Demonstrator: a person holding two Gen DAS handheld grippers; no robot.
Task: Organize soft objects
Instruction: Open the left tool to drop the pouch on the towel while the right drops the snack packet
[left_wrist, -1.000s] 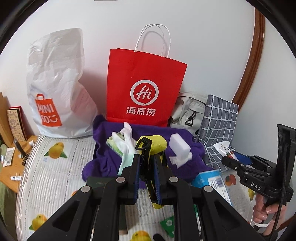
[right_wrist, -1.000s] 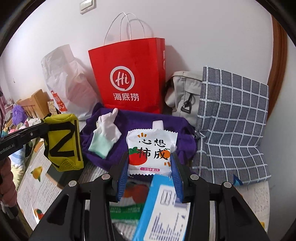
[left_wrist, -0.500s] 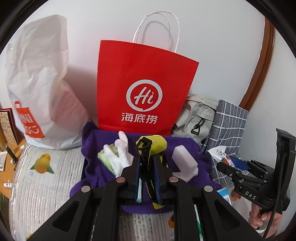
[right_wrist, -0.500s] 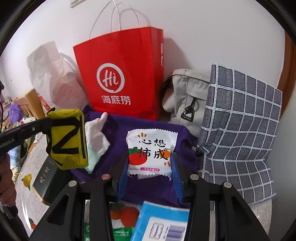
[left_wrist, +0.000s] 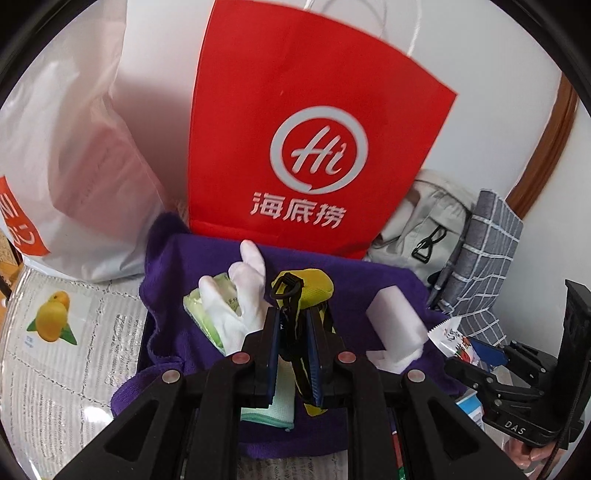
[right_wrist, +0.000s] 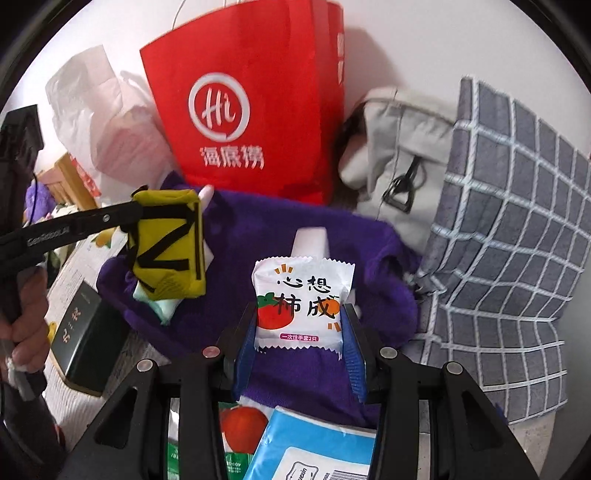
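Left wrist view: the left gripper (left_wrist: 292, 345) pinches a yellow pouch (left_wrist: 308, 290) with black straps between its blue pads, the pouch's top bulging past the fingertips, above a purple cloth (left_wrist: 177, 332) where a white glove (left_wrist: 240, 306) lies. A red paper bag (left_wrist: 314, 140) stands behind.

Right wrist view: the right gripper (right_wrist: 300, 332) clamps a white snack packet (right_wrist: 303, 302) by its side edges, the packet standing upright between the fingers, over the purple cloth (right_wrist: 280, 221). The yellow pouch (right_wrist: 168, 245) hangs at left.
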